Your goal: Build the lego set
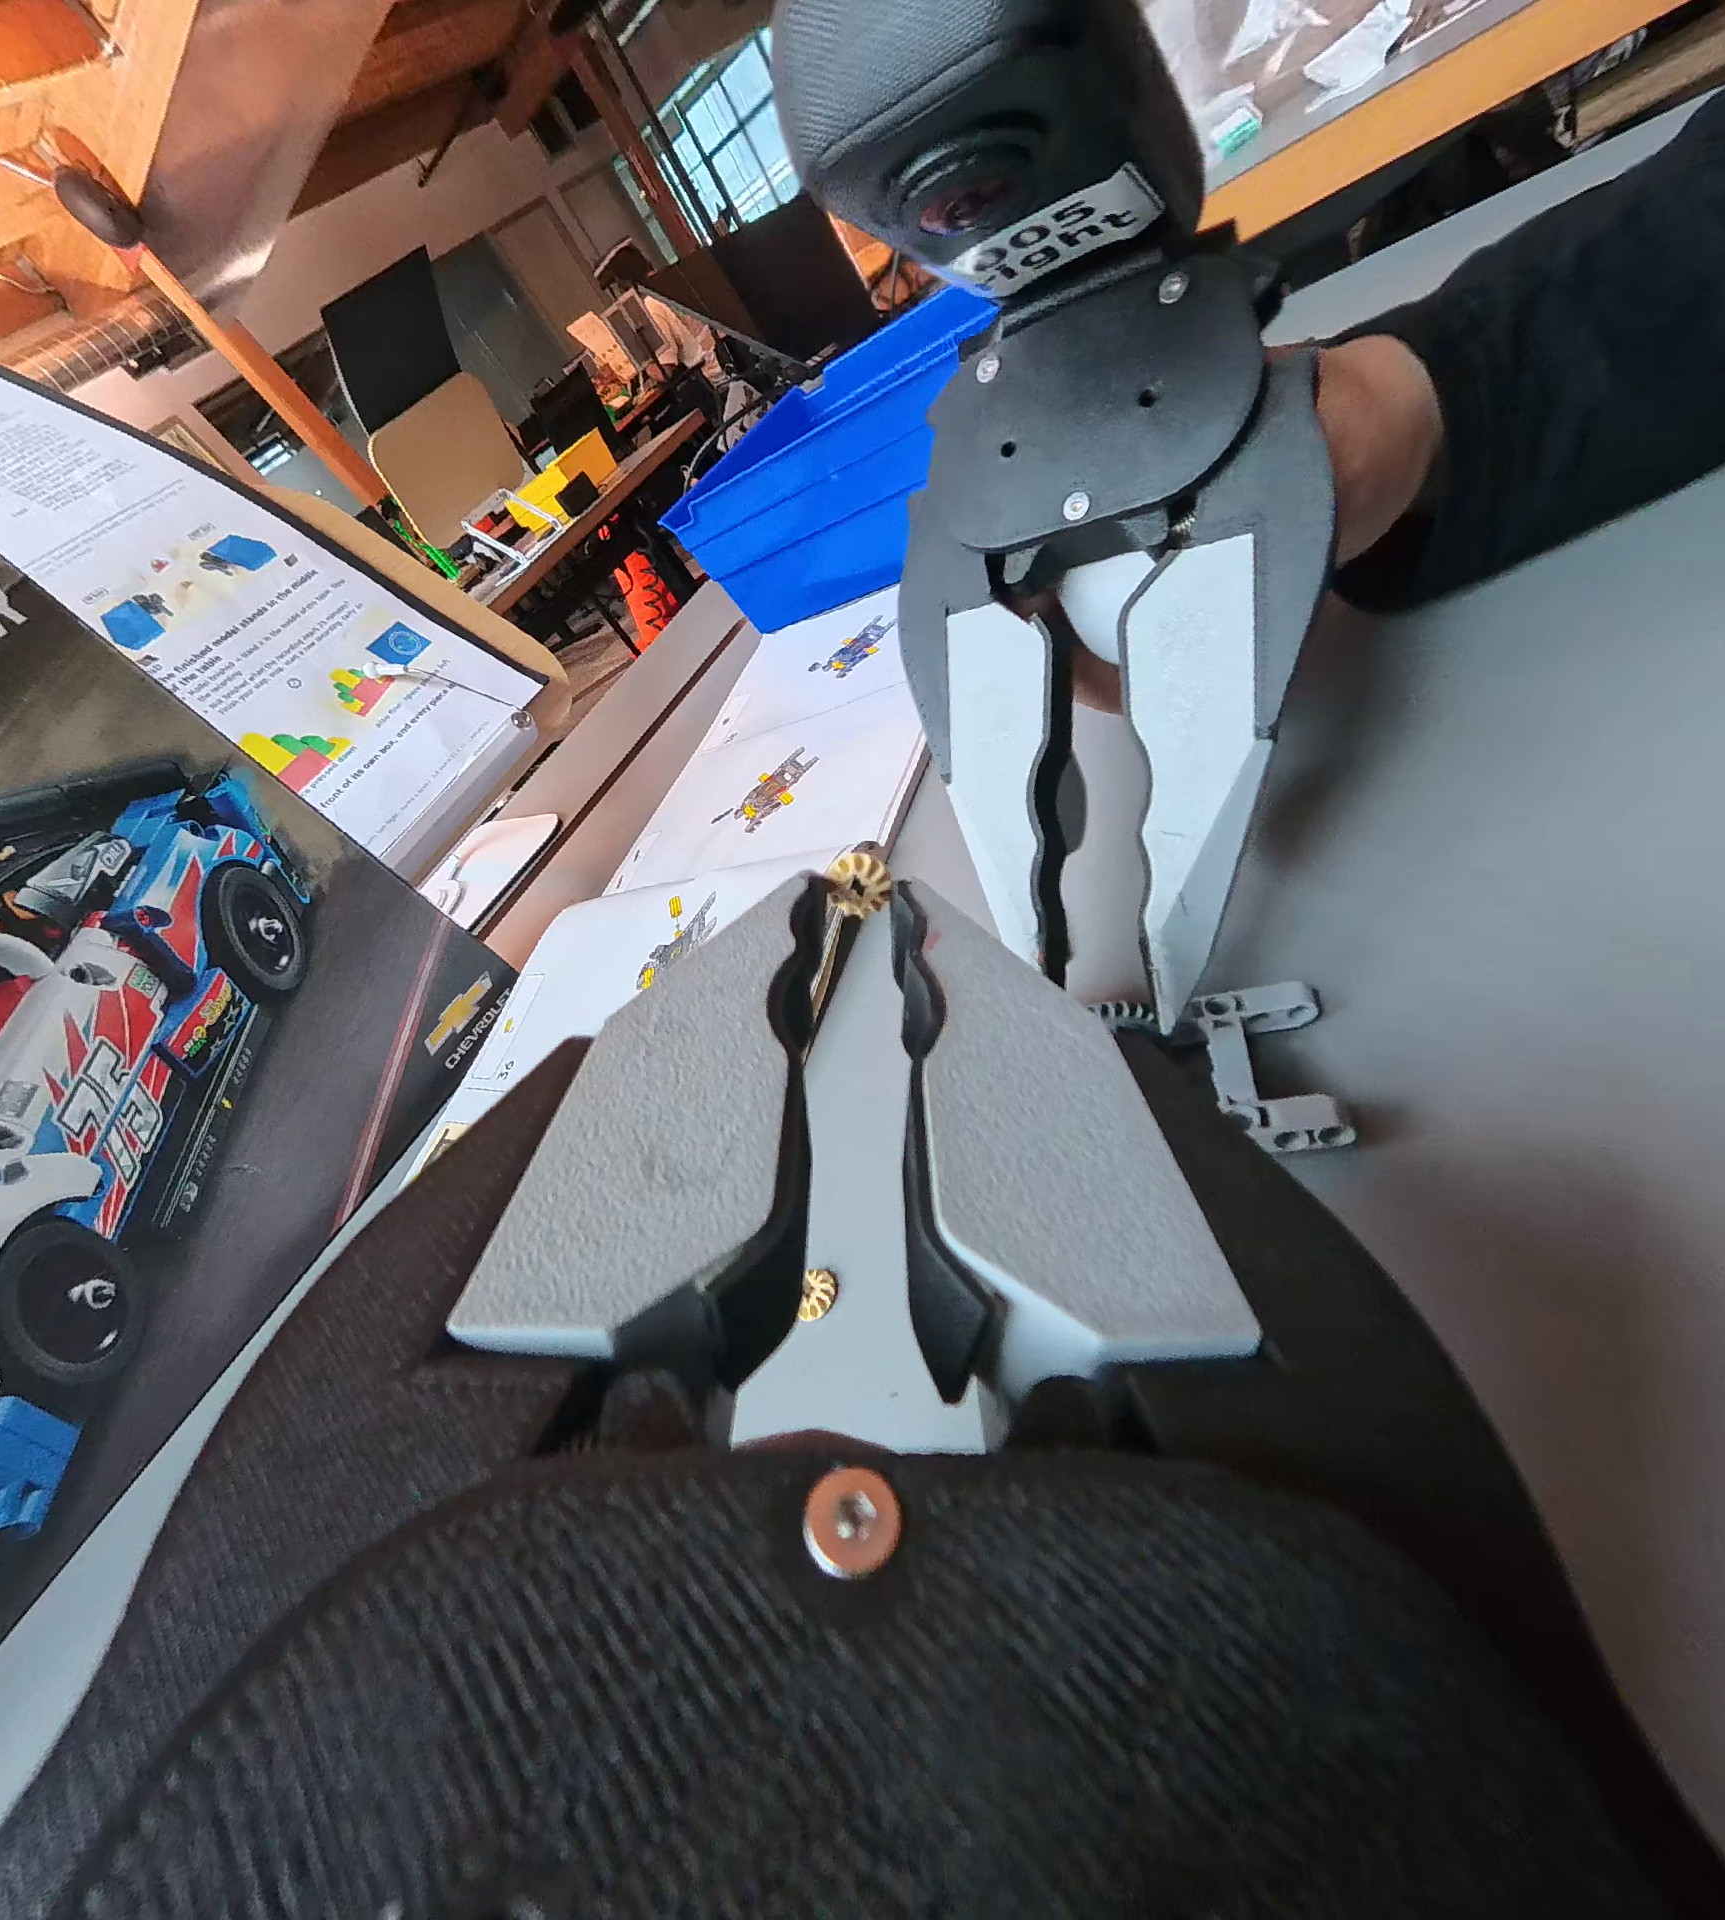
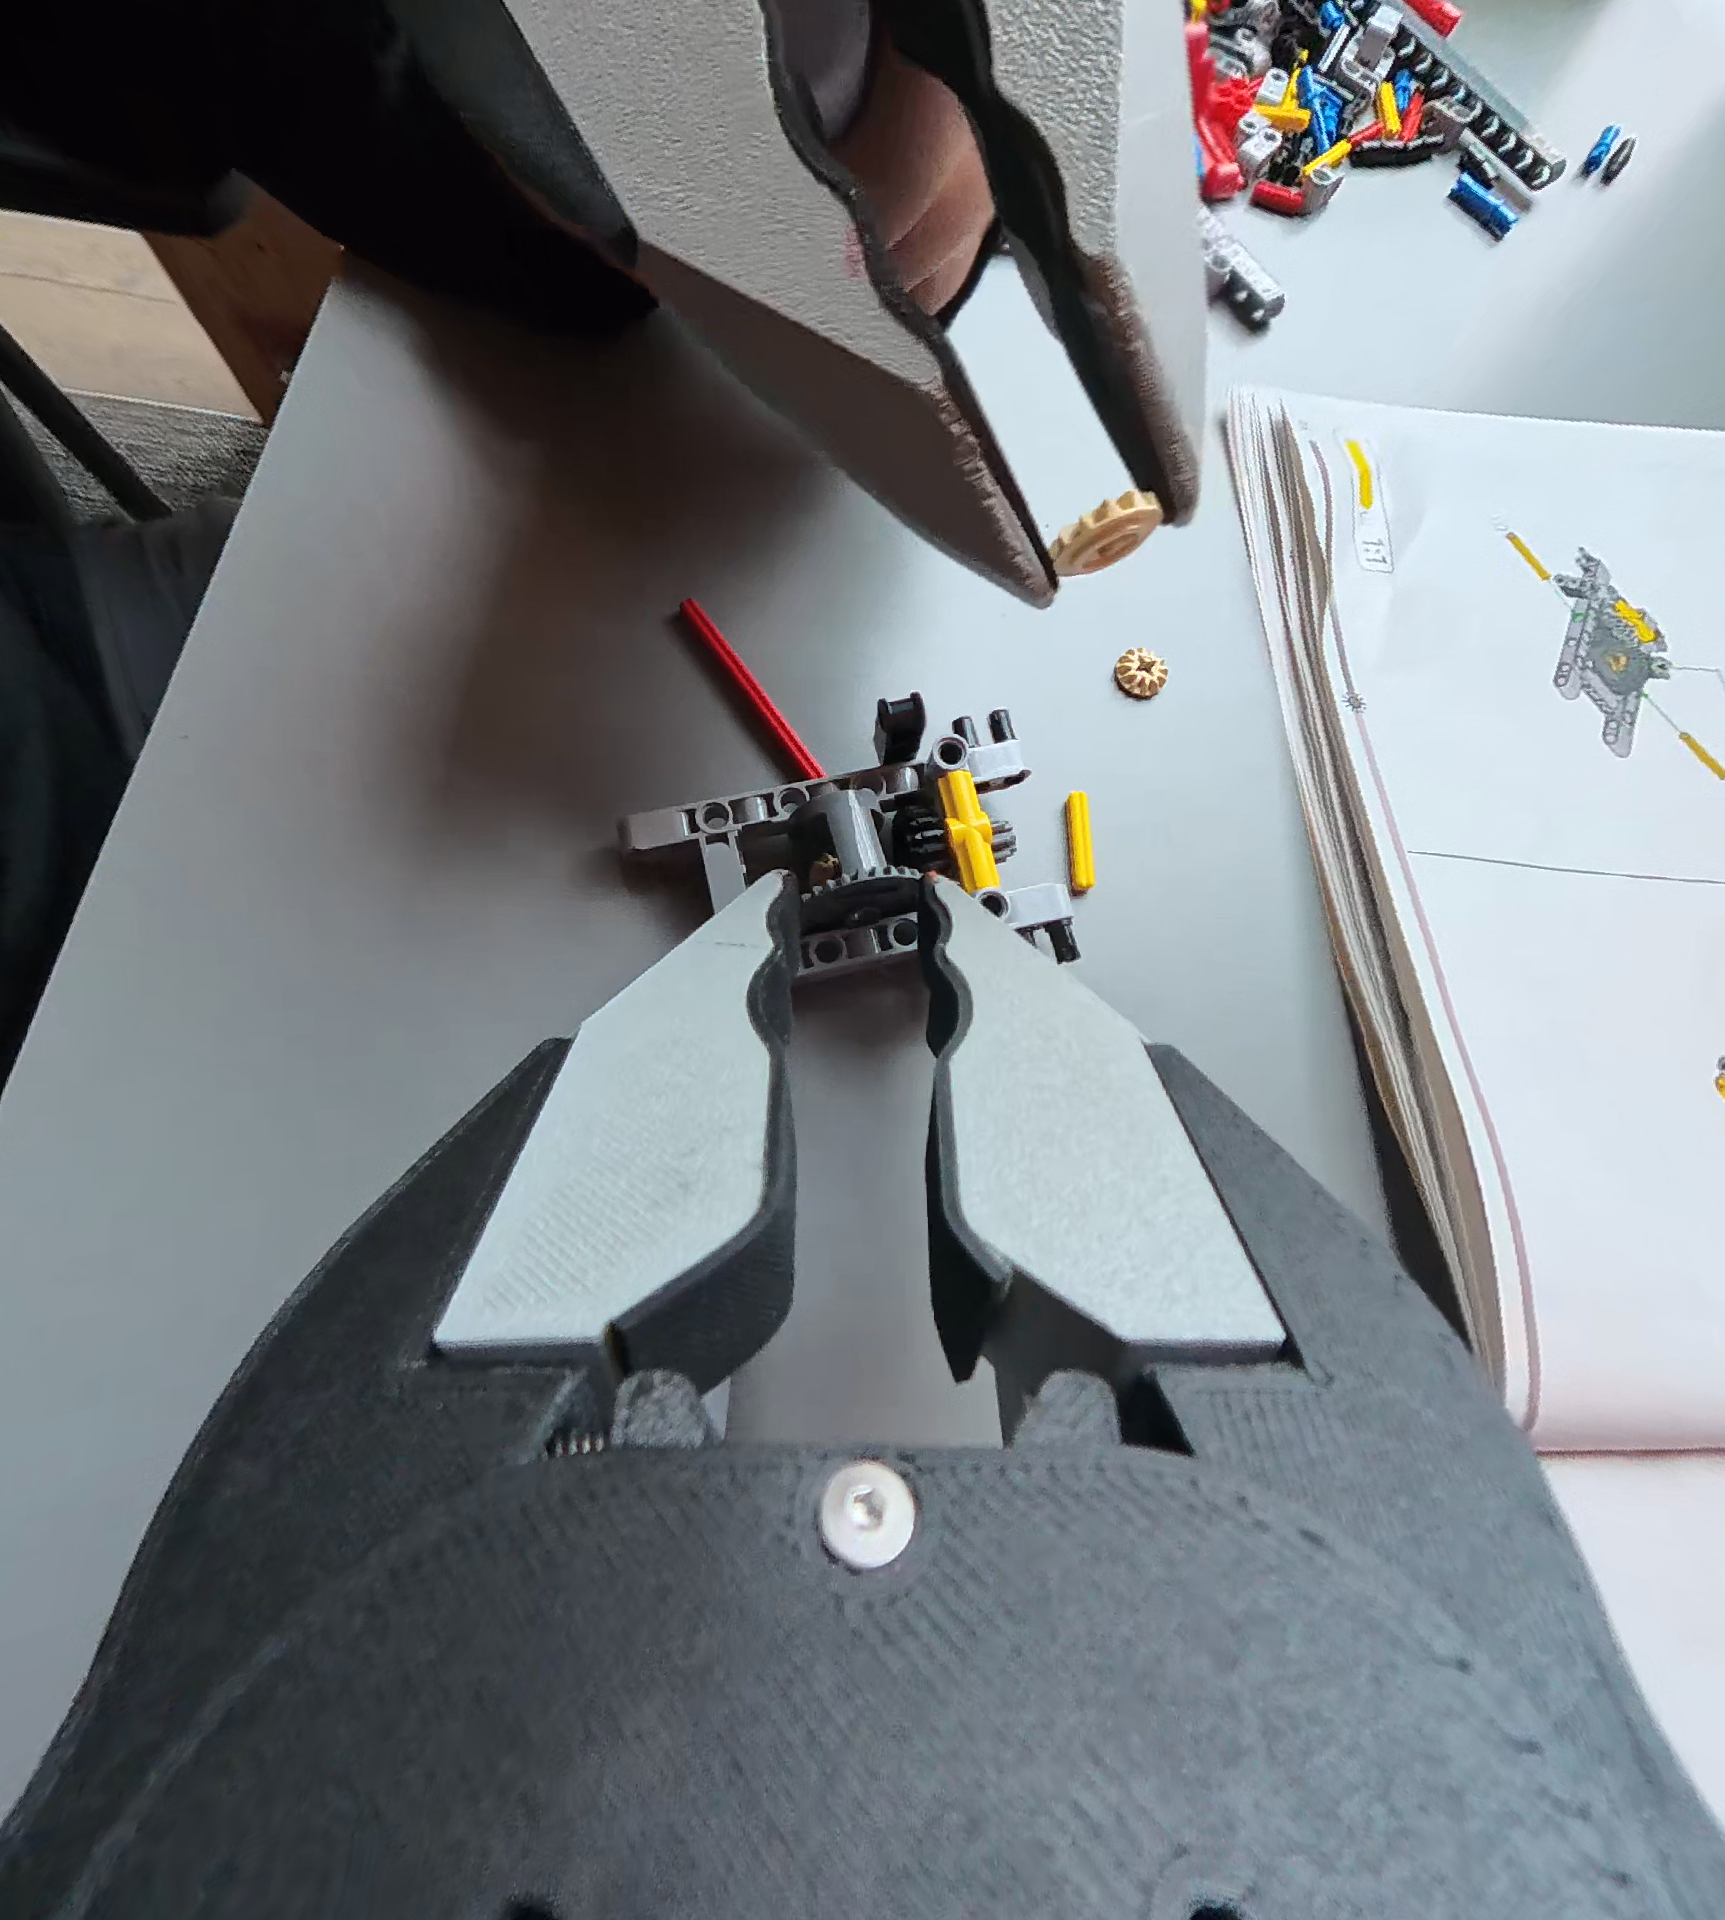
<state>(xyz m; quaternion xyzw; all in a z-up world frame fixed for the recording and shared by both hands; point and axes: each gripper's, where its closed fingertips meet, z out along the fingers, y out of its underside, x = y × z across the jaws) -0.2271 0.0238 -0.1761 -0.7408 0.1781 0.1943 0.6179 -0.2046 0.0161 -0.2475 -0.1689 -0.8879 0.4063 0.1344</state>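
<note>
On the grey table, left wrist view first:
Left gripper (image 1: 858,896): I see its tips pinching a small tan gear (image 1: 859,883), held up off the table (image 1: 1564,831), its toothed face turned toward my camera.
Second tan gear: a bit of one shows low between my fingers (image 1: 817,1295), lying on the table.
Right gripper (image 1: 1107,982): ahead and to the right, pointing steeply down, tips at the table on the grey lego assembly (image 1: 1253,1070); only light grey beams show from here.
Left side: the set's box (image 1: 110,1039) stands close, a printed sheet on a board (image 1: 214,582) behind it. Open instruction booklet (image 1: 785,769) lies ahead, blue bin (image 1: 816,488) beyond it.
Room: bare table to the right of the right gripper, with a dark sleeve (image 1: 1616,343) across it further back.

Right wrist view:
Right gripper (image 2: 853,888): fingers part-closed, tips bracketing the near end of the lego assembly (image 2: 837,842) at a dark round gear part; I cannot tell how firmly they grip.
Assembly axis: long grey beam runs left to right across my view; a red axle (image 2: 749,686) sticks out up-left, a yellow piece (image 2: 967,842) stands crosswise at the right end.
Loose parts: yellow axle (image 2: 1078,842) just right of the assembly, apart from it; loose tan gear (image 2: 1140,670) flat on the table, further up-right.
Left gripper (image 2: 1107,535): comes in from above, holding its tan gear (image 2: 1107,535) over the table, near the loose one.
Edges: table edge runs along the left, close to the assembly's left end. Booklet (image 2: 1564,935) fills the right. Parts pile (image 2: 1357,104) at top right.
</note>
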